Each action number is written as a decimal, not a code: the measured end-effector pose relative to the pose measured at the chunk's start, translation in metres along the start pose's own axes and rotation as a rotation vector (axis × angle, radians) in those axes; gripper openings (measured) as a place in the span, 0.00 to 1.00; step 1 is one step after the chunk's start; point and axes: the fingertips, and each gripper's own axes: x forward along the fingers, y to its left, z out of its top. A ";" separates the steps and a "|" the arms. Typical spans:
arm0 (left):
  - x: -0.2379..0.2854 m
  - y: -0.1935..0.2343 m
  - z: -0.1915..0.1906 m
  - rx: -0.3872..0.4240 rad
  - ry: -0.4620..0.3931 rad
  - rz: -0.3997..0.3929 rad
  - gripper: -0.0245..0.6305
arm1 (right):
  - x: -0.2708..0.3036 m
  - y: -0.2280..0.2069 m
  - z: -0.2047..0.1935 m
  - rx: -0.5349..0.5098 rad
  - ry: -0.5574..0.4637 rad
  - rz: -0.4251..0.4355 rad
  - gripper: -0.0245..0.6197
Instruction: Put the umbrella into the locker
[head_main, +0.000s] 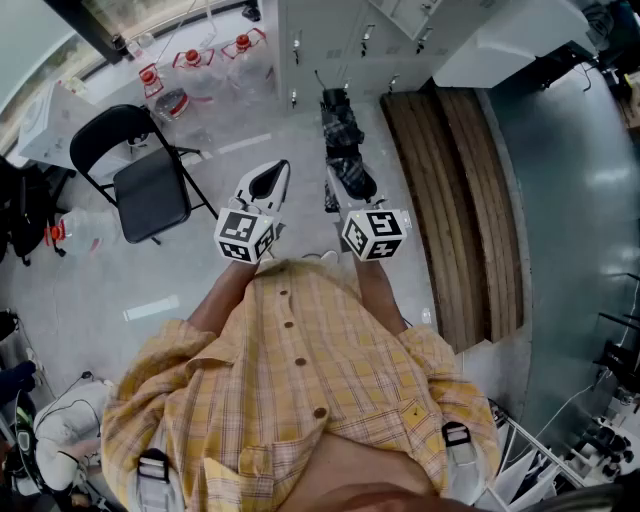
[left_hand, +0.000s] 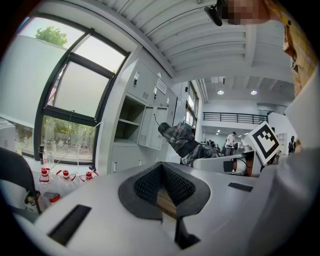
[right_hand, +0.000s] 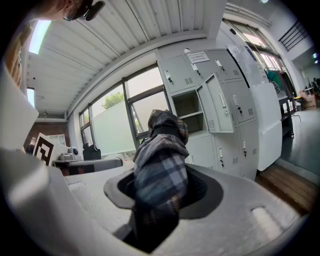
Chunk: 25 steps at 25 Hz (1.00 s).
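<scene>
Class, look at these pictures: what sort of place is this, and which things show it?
Probably a locker area in a workshop or lab building: grey metal lockers with one compartment open, a black folding chair standing nearby, and tall windows beside the lockers.

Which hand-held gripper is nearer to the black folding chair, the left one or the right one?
Left. In the head view the left hand-held gripper is beside the chair, apart from it; the right hand-held gripper, holding the umbrella, lies beyond the left one, farther off.

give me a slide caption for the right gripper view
Right gripper clamped on a plaid umbrella, with an open locker ahead
</scene>
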 end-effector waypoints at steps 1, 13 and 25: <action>-0.001 0.002 0.001 0.000 0.000 -0.002 0.04 | 0.001 0.001 0.000 0.000 0.000 -0.005 0.33; -0.005 -0.005 -0.007 -0.003 0.011 0.002 0.04 | -0.006 0.003 -0.006 -0.017 0.007 0.000 0.33; 0.012 -0.031 -0.014 -0.004 0.028 0.044 0.04 | -0.022 -0.025 -0.001 -0.022 -0.004 0.045 0.33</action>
